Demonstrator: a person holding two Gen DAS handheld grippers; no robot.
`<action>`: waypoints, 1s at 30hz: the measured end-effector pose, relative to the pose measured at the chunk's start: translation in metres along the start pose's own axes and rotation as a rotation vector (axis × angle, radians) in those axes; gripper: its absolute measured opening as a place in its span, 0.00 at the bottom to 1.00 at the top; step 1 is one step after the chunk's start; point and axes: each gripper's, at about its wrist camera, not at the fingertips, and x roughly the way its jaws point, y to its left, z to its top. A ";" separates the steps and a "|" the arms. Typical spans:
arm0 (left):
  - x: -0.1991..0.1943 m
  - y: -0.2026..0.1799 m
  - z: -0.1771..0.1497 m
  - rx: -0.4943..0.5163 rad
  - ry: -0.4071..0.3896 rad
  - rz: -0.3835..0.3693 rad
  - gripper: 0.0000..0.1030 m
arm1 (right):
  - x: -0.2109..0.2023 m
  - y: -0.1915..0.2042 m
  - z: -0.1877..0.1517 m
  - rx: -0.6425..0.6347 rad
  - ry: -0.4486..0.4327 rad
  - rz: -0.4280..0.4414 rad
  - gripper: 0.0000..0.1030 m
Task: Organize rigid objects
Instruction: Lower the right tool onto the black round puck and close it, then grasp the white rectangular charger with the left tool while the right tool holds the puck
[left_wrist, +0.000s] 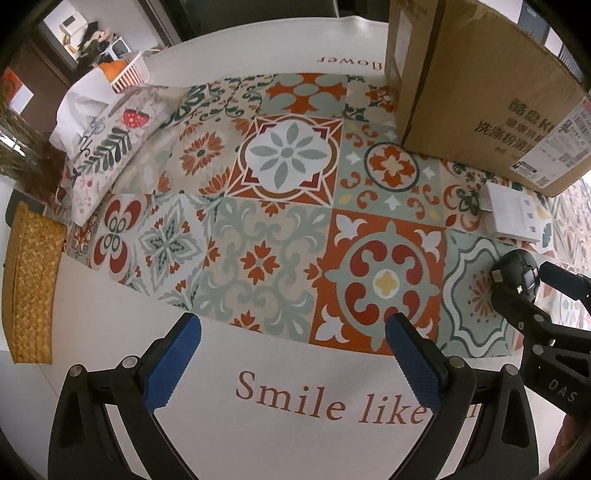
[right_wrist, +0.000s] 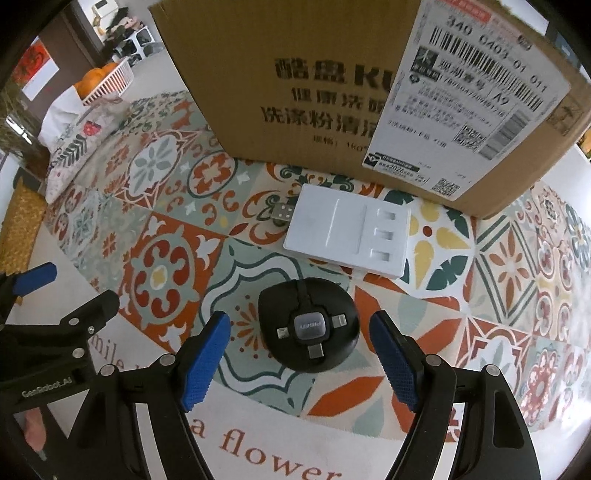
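Note:
A black round cable adapter (right_wrist: 309, 325) with several plug ends lies on the patterned tablecloth (right_wrist: 166, 206). My right gripper (right_wrist: 300, 350) is open, its blue pads on either side of the adapter without touching it. A white USB hub (right_wrist: 349, 230) lies just behind the adapter, in front of a large cardboard box (right_wrist: 332, 81). My left gripper (left_wrist: 293, 354) is open and empty over the cloth's printed edge. In the left wrist view the adapter (left_wrist: 519, 271), the hub (left_wrist: 517, 210) and the box (left_wrist: 480, 85) sit at the right.
A floral cushion (left_wrist: 107, 147) and white cloth lie at the far left. A woven straw mat (left_wrist: 31, 284) sits at the left edge. A white basket with orange fruit (left_wrist: 125, 72) stands at the back left. The right gripper's body (left_wrist: 546, 332) shows at the right.

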 end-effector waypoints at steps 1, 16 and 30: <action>0.001 0.000 0.000 0.000 0.001 -0.002 0.99 | 0.001 0.000 0.000 0.001 0.001 0.003 0.73; 0.002 -0.008 0.003 0.015 0.006 -0.013 0.98 | 0.007 -0.011 0.000 0.032 0.004 0.020 0.57; -0.022 -0.053 0.013 0.079 -0.044 -0.092 0.98 | -0.036 -0.049 -0.015 0.134 -0.058 0.039 0.57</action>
